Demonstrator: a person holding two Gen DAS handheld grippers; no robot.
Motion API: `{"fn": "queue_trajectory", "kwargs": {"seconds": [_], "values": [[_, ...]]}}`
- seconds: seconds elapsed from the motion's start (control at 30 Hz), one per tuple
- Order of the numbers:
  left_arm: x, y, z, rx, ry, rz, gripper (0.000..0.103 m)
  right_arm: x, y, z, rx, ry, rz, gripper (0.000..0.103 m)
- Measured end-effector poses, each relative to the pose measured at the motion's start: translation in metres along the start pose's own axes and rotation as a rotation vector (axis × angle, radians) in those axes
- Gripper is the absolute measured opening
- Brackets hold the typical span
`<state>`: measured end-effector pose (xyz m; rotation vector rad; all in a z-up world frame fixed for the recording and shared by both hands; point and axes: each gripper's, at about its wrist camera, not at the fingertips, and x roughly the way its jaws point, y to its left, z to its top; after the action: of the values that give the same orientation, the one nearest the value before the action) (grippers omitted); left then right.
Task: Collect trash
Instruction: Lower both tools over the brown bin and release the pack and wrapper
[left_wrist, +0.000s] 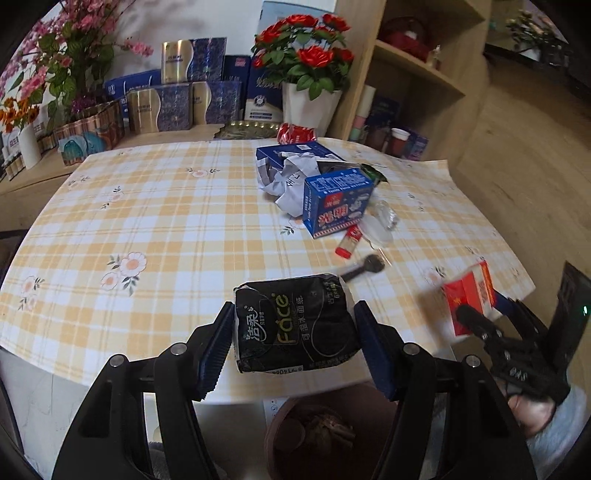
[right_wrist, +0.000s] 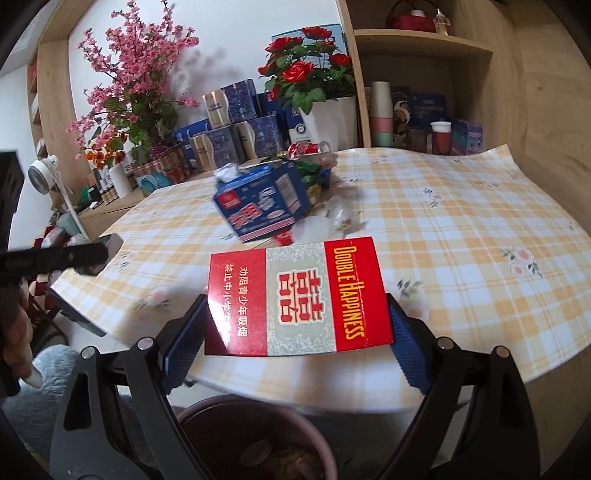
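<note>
My left gripper (left_wrist: 295, 332) is shut on a black tissue pack (left_wrist: 291, 325), held above the table's near edge. In the right wrist view my right gripper (right_wrist: 297, 325) is shut on a red cigarette carton (right_wrist: 299, 299); the same carton (left_wrist: 471, 295) shows at the lower right of the left wrist view. A dark round bin (left_wrist: 317, 428) with brown scraps stands on the floor below both grippers, also seen as the bin (right_wrist: 258, 443). More trash lies mid-table: a blue box (left_wrist: 338, 203), crumpled white paper (left_wrist: 291, 181), clear plastic wrap (left_wrist: 380, 221), a small red-capped tube (left_wrist: 349, 242).
The table (left_wrist: 147, 229) has a yellow plaid cloth. A crushed red can (left_wrist: 295, 133) and an open blue carton (left_wrist: 295, 152) lie at its far side. Red roses in a white pot (left_wrist: 310, 103), stacked blue gift boxes (left_wrist: 177, 103) and wooden shelves (left_wrist: 417, 70) stand behind.
</note>
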<state>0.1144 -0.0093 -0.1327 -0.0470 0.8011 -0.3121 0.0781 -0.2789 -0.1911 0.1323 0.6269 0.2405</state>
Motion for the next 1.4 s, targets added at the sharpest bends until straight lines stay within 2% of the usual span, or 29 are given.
{"fn": "queue_trajectory", "kwargs": {"seconds": [0.1, 0.23, 0.47, 0.6, 0.73, 0.93, 1.1, 1.17, 1.4], "values": [[-0.017, 0.002, -0.028, 0.047, -0.029, -0.006, 0.063, -0.009, 0.014, -0.013, -0.005, 0.026, 0.006, 0.089], [-0.027, 0.006, -0.061, 0.054, -0.030, -0.048, 0.063, -0.019, 0.035, -0.035, -0.058, 0.060, 0.007, 0.089], [-0.030, -0.003, -0.095, 0.061, -0.032, -0.111, 0.063, -0.013, 0.053, -0.075, -0.146, 0.177, -0.005, 0.089], [-0.028, -0.005, -0.102, 0.056, -0.036, -0.123, 0.063, 0.001, 0.057, -0.086, -0.186, 0.241, -0.008, 0.089], [-0.023, 0.001, -0.101, 0.028, -0.024, -0.130, 0.063, 0.021, 0.061, -0.097, -0.217, 0.320, -0.047, 0.089], [-0.015, 0.012, -0.103, -0.015, 0.006, -0.126, 0.063, 0.031, 0.071, -0.107, -0.275, 0.369, -0.024, 0.089], [-0.012, 0.012, -0.104, -0.021, 0.017, -0.132, 0.063, 0.032, 0.072, -0.108, -0.277, 0.379, -0.017, 0.089], [-0.011, 0.012, -0.104, -0.022, 0.021, -0.133, 0.063, 0.031, 0.071, -0.107, -0.269, 0.377, -0.016, 0.093], [-0.006, 0.008, -0.106, -0.001, 0.042, -0.126, 0.063, 0.015, 0.062, -0.093, -0.217, 0.287, -0.034, 0.096]]}}
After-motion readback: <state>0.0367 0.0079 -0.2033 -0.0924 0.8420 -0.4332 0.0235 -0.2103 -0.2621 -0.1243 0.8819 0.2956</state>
